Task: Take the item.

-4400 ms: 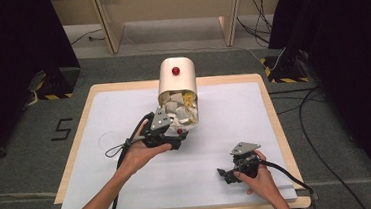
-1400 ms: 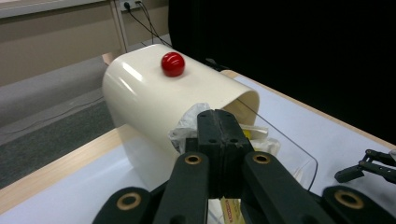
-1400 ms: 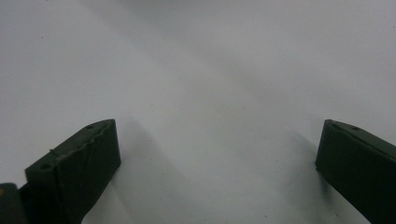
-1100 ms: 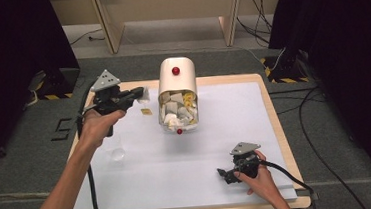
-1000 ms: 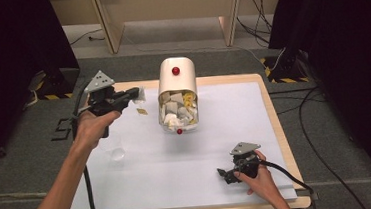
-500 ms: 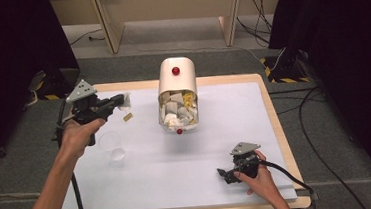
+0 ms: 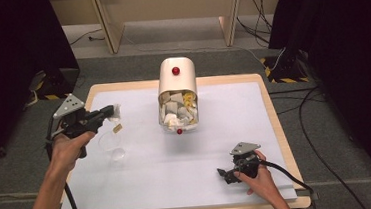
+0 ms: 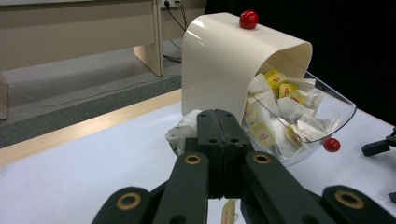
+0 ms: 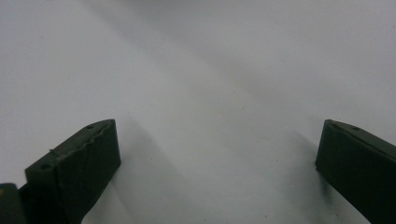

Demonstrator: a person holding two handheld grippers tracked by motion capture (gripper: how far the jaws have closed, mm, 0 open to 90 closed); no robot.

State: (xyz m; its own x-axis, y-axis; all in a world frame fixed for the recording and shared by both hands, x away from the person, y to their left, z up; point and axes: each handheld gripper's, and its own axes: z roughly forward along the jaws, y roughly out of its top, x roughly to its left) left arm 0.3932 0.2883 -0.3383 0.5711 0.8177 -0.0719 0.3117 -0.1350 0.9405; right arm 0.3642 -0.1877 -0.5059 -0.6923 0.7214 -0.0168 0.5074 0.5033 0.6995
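Note:
A cream dispenser with a red knob stands at the table's far middle, its clear front bin full of tea bags. My left gripper hovers over the table's left side, shut on a white tea bag whose yellow tag dangles on a string. In the left gripper view the jaws are pressed together, with the tea bag bulging behind them. A clear glass stands on the table just below and in front of the tag. My right gripper rests open near the front right, nothing between its fingers.
A white sheet covers the wooden table, whose edge shows at the right. Cables trail from both grippers off the front edge. Dark curtains and floor cables lie beyond the table.
The left hand has swung left and a little down, away from the dispenser, carrying the tea bag to a spot above the glass. The right hand has stayed put.

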